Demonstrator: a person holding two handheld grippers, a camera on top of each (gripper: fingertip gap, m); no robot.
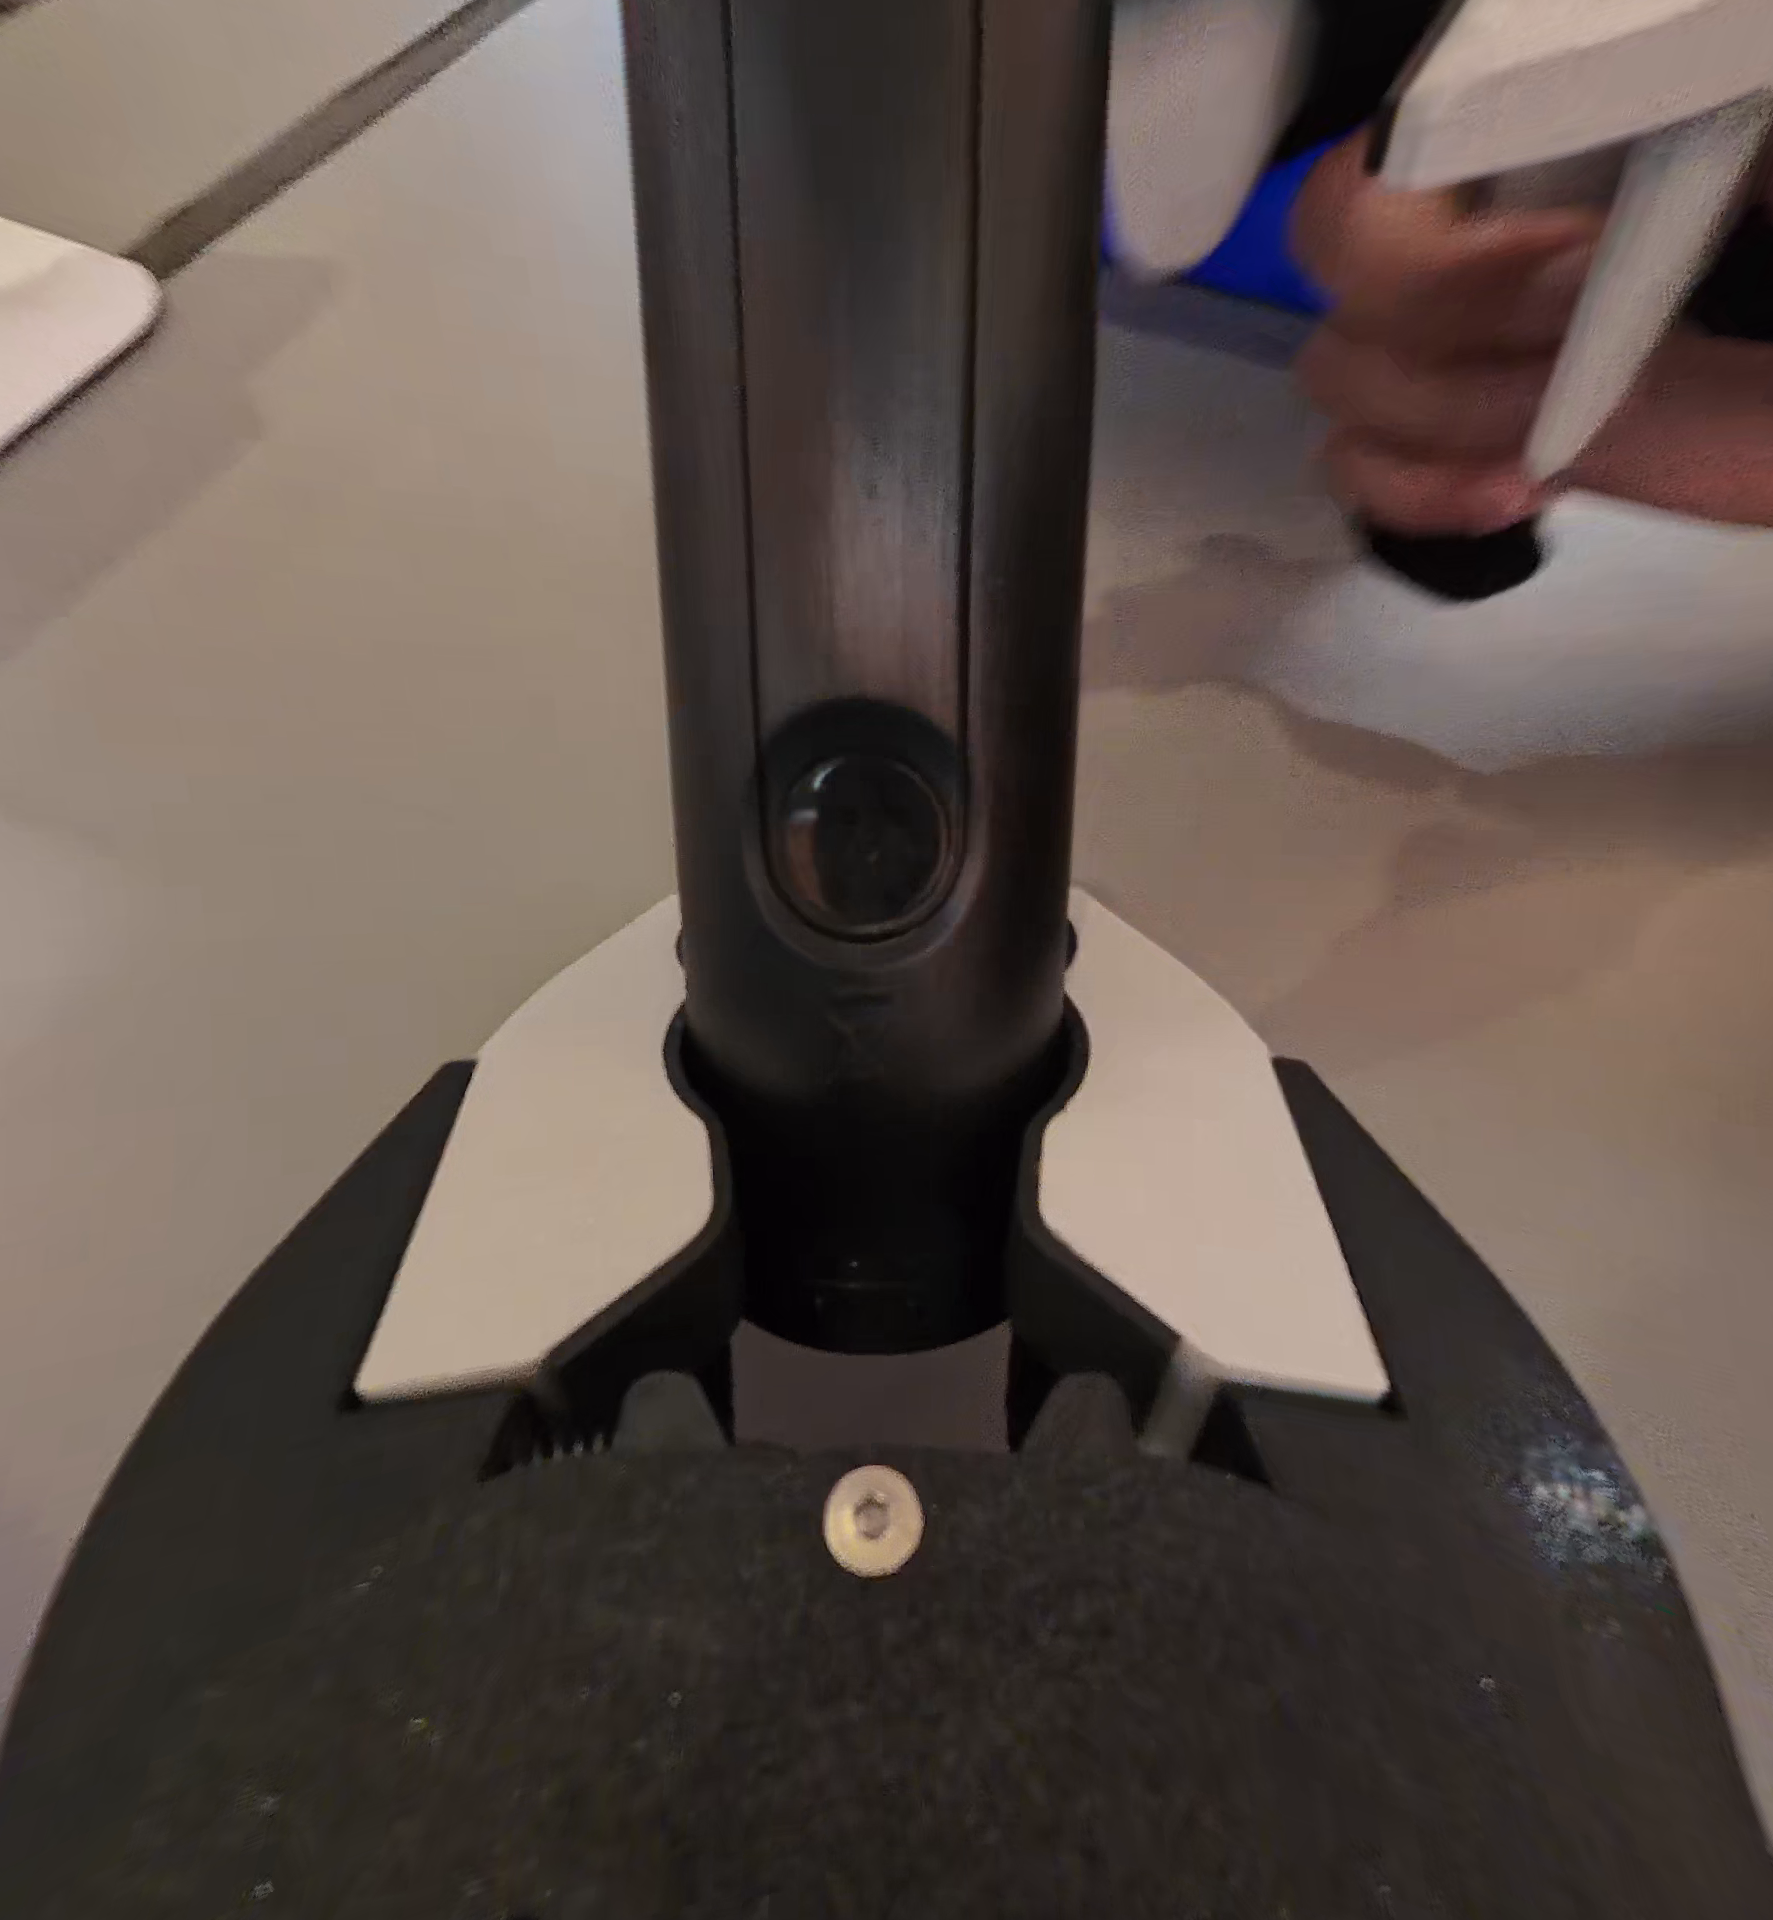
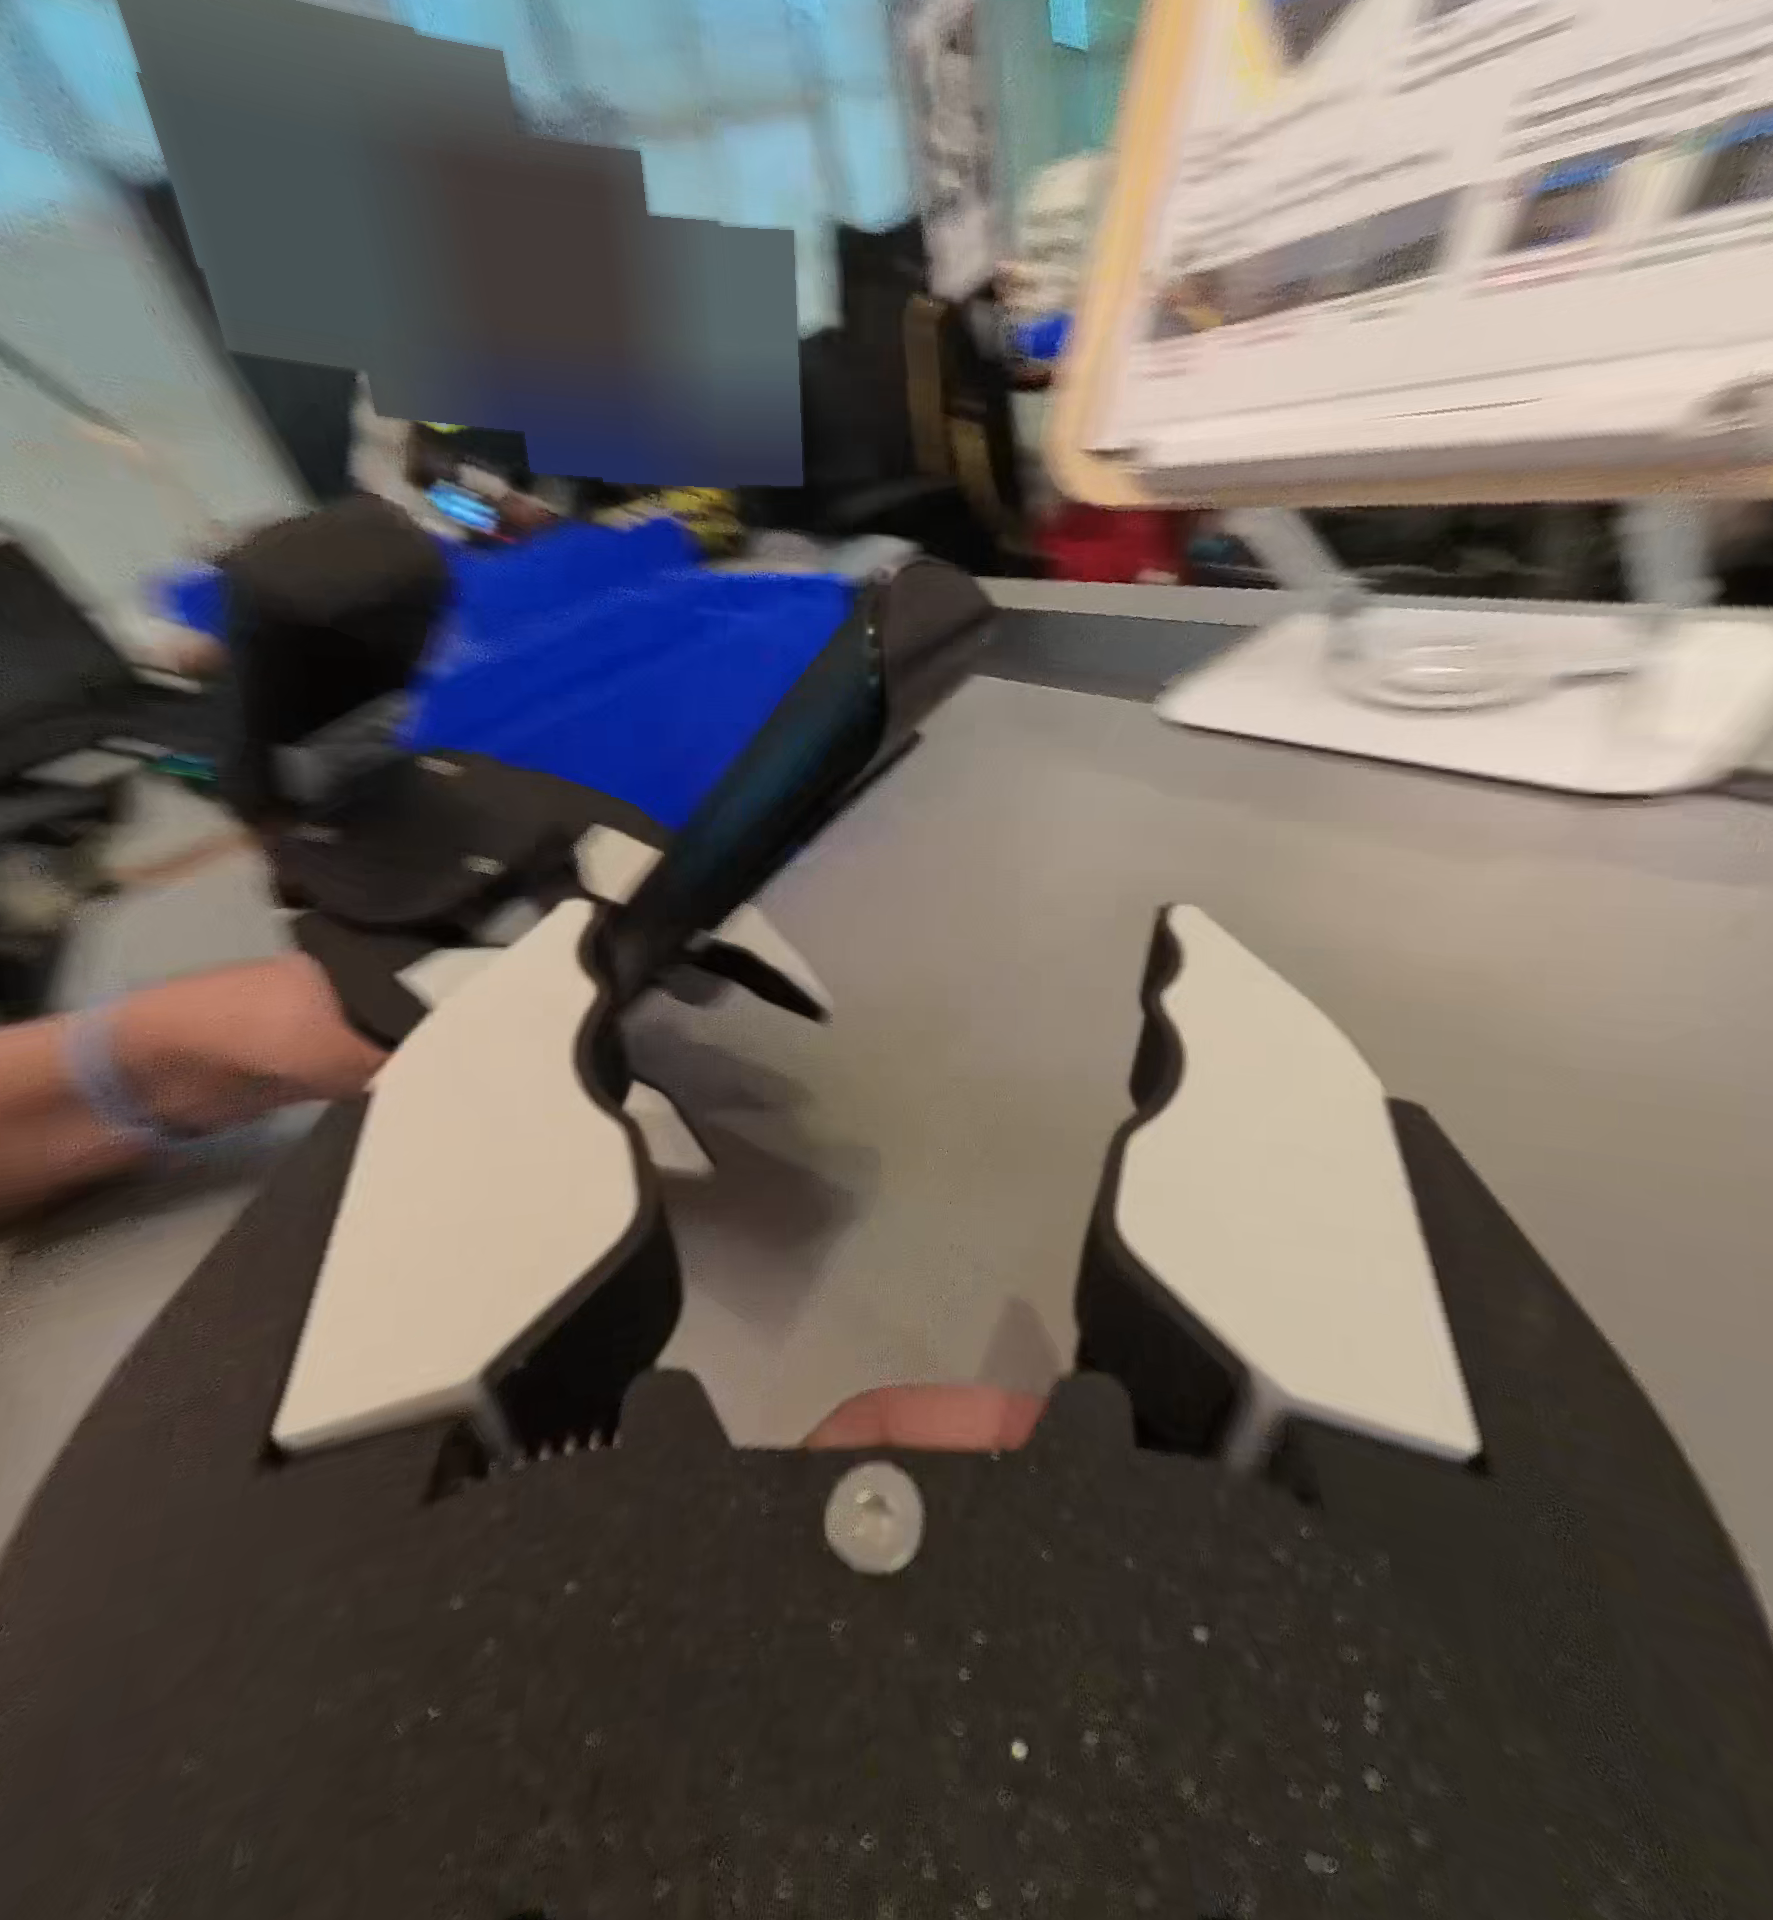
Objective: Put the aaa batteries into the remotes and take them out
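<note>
**A:** Where's the remote, and who has it?

**B:** The left gripper (image 1: 877,1039) is clamped on the long, slim, dark metallic remote (image 1: 866,520), near one end. Take that remote as the landmark. Its long axis runs straight out from the left claw, away from the camera, over the pale grey tabletop (image 1: 290,727). A narrow inset panel with a round, glossy button sits just ahead of the jaws.

**A:** And the right gripper (image 2: 887,1039)?

**B:** Its white fingers stand well apart with nothing between them. From its own camera, the remote lies ahead and to the left, slanting up and away, with the left claw gripping its lower end. So the right claw is the free one, and I judge it would have to swing left to meet the remote side-on.

**A:** Any batteries visible?

**B:** None that I can make out. Both views are blurred, and I can't tell whether the compartment is open.

**A:** What else is around?

**B:** To the right of the remote, in the left view, a hand (image 1: 1484,416) holds the other gripper's handle. Left of the remote there's a white, flat, rounded stand base (image 1: 20,332); the right view shows a tilted board rising from it. Neither blocks the way between the claw and the remote.
</note>
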